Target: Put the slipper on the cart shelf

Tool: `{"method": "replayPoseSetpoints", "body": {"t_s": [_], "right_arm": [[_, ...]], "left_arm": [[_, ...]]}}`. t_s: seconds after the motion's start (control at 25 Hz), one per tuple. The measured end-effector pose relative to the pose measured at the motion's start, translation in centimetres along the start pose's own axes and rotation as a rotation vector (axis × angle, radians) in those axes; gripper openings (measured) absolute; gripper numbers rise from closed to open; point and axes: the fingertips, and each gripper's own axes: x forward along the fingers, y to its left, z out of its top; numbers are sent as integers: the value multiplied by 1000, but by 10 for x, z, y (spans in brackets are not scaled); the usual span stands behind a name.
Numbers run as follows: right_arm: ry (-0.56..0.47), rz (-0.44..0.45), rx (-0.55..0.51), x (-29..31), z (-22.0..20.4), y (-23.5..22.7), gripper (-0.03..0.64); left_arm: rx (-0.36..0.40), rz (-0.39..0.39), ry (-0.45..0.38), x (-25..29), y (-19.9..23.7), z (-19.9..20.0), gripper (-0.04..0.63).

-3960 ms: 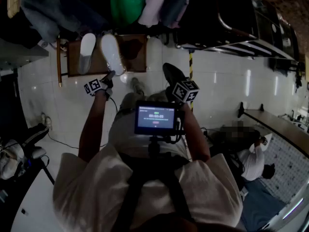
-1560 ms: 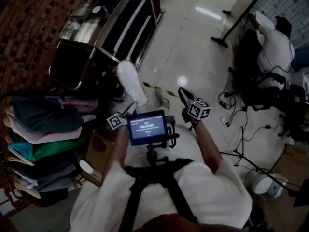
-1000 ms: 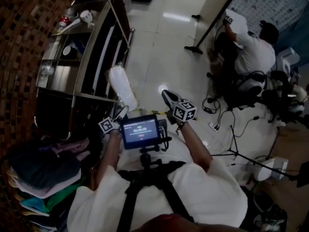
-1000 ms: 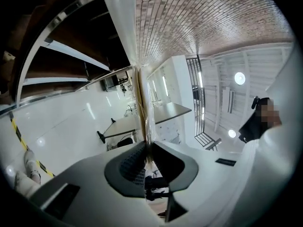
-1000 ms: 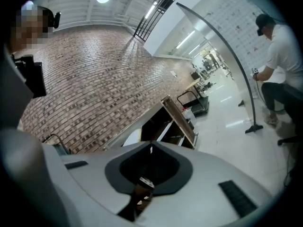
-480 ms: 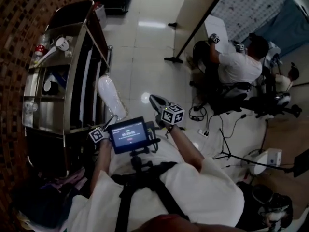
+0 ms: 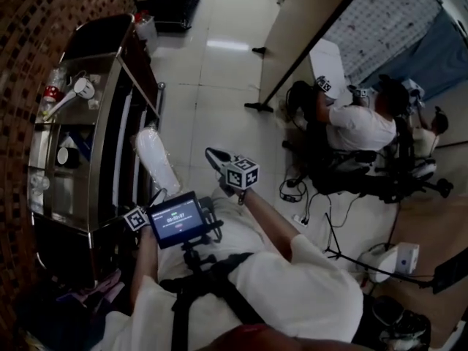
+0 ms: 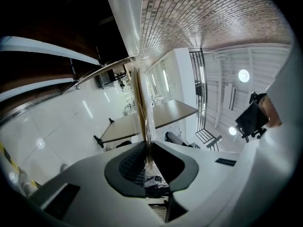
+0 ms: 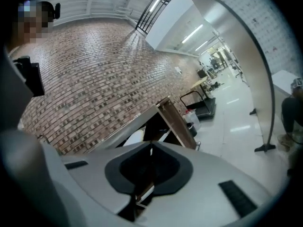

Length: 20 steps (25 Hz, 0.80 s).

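A white slipper (image 7: 156, 159) sticks out forward from my left gripper (image 7: 157, 194), whose jaws are shut on its rim. In the left gripper view the slipper's edge (image 8: 142, 103) rises as a thin strip out of the shut left gripper (image 8: 146, 144). The slipper hangs over the floor beside the metal cart (image 7: 102, 145), close to its long side rail. My right gripper (image 7: 211, 153) is to the right of the slipper, shut with nothing in it. The right gripper (image 9: 150, 148) points toward the cart (image 9: 163, 115) and the brick wall.
On the cart's top are a white cup (image 7: 81, 87), a small red thing (image 7: 51, 92) and other small items. A partition wall (image 7: 307, 42) runs across the floor on the right. Behind it a seated person (image 7: 358, 126) works, with cables (image 7: 296, 196) and a tripod (image 7: 344, 251) nearby.
The view has swung from the clothes rack and wooden stand round to the metal cart. Both grippers have moved along the cart's side, with the slipper still in the left one.
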Motion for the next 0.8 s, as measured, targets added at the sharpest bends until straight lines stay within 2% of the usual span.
{"method": "replayPoseSetpoints", "body": {"t_s": [0.16, 0.32, 0.4, 0.64, 0.8], "right_arm": [[61, 82, -37, 21, 25, -18, 23], [86, 145, -51, 33, 70, -43, 23], [96, 169, -60, 36, 92, -58, 23], [118, 237, -49, 39, 144, -109, 23], [191, 292, -35, 45, 150, -128, 23]], "left_arm": [[27, 14, -78, 15, -4, 9, 48], [-14, 27, -247, 41, -9, 21, 48], [-17, 32, -303, 59, -15, 24, 48], [3, 71, -360, 127, -20, 33, 48], [23, 107, -450, 147, -23, 32, 48]]}}
